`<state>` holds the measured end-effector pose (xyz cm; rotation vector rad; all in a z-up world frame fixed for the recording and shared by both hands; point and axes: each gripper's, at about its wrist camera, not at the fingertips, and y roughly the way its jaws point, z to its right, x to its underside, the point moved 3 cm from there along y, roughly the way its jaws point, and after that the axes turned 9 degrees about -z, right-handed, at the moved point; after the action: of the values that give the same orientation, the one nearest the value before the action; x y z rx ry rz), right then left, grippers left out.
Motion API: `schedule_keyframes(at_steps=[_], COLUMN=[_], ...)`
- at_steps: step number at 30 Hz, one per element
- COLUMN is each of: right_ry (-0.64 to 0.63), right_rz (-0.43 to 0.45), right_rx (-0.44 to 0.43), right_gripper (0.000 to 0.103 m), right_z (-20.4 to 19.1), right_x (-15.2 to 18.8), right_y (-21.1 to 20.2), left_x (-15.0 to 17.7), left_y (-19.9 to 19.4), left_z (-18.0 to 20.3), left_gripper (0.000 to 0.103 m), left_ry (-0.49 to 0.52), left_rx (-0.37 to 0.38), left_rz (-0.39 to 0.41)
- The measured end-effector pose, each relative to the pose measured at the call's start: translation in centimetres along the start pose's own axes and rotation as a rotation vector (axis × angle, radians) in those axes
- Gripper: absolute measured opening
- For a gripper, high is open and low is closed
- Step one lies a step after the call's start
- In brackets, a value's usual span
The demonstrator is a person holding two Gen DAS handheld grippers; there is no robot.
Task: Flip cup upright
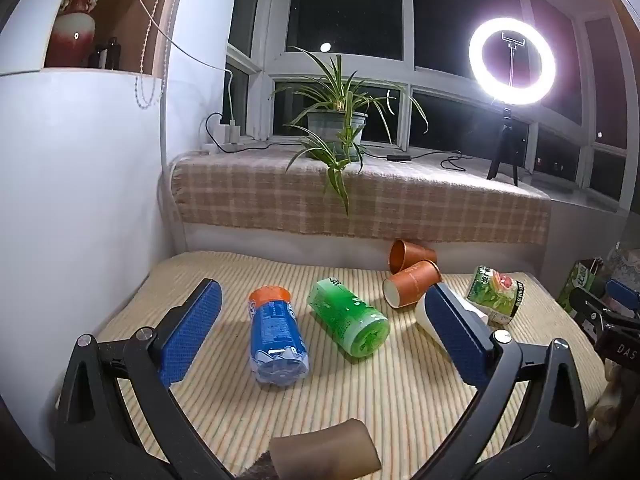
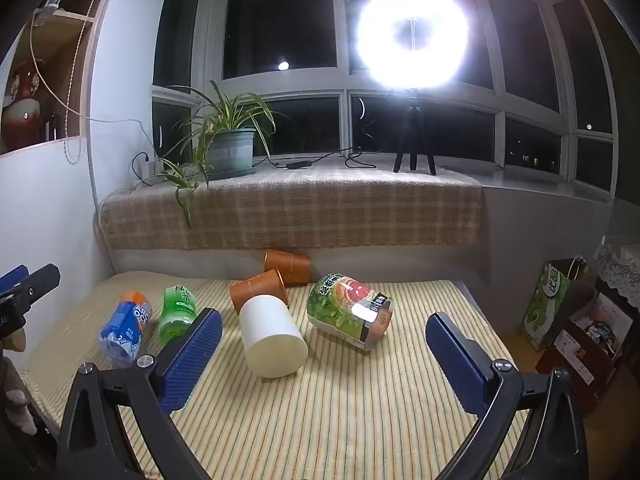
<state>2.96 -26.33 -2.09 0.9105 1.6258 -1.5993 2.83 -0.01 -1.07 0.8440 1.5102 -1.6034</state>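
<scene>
Several cups lie on their sides on the striped mat (image 2: 340,412). A white cup (image 2: 272,338) lies nearest, between my right gripper's fingers and a little ahead. Two orange cups (image 2: 260,290) (image 2: 288,266) lie behind it by the back wall. A floral cup (image 2: 350,310) lies to its right. A blue cup (image 1: 276,340) and a green cup (image 1: 348,322) lie between my left gripper's fingers. My left gripper (image 1: 320,328) is open and empty. My right gripper (image 2: 324,348) is open and empty. The white cup (image 1: 424,316) is partly hidden behind the left gripper's right finger.
A brown cup-like object (image 1: 324,452) lies at the near mat edge. A checked cloth ledge (image 2: 288,208) holds a potted plant (image 2: 228,152) and a ring light on a tripod (image 2: 412,36). Bags and boxes (image 2: 560,308) stand right of the mat. A white wall (image 1: 80,200) is at the left.
</scene>
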Motion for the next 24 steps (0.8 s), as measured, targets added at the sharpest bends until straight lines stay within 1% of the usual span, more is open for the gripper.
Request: schedule_keyframes(at_steps=[3, 4, 6, 11, 13, 22, 24], right_ry=[0.004, 0.002, 0.003, 0.017, 0.048, 0.036, 0.036], right_rz=[0.004, 0.003, 0.003, 0.001, -0.012, -0.013, -0.013], right_rx=[-0.003, 0.001, 0.005, 0.004, -0.006, -0.007, -0.008], right_gripper=[0.103, 0.103, 0.103, 0.103, 0.103, 0.103, 0.103], right_z=[0.2, 0.3, 0.2, 0.0, 1.2, 0.6, 0.6], right_x=[-0.1, -0.1, 0.0, 0.0, 0.0, -0.1, -0.1], right_y=[0.2, 0.3, 0.0, -0.1, 0.8, 0.3, 0.3], left_x=[0.0, 0.1, 0.1, -0.1, -0.1, -0.1, 0.1], left_y=[0.2, 0.0, -0.1, -0.2, -0.2, -1.0, 0.1], left_z=[-0.2, 0.2, 0.1, 0.1, 0.1, -0.3, 0.3], left_gripper=[0.103, 0.103, 0.103, 0.103, 0.103, 0.103, 0.103], left_ry=[0.009, 0.027, 0.021, 0.020, 0.021, 0.018, 0.020], left_rx=[0.002, -0.019, -0.015, -0.018, -0.019, -0.024, -0.019], left_rz=[-0.005, 0.012, 0.020, 0.010, 0.010, 0.016, 0.007])
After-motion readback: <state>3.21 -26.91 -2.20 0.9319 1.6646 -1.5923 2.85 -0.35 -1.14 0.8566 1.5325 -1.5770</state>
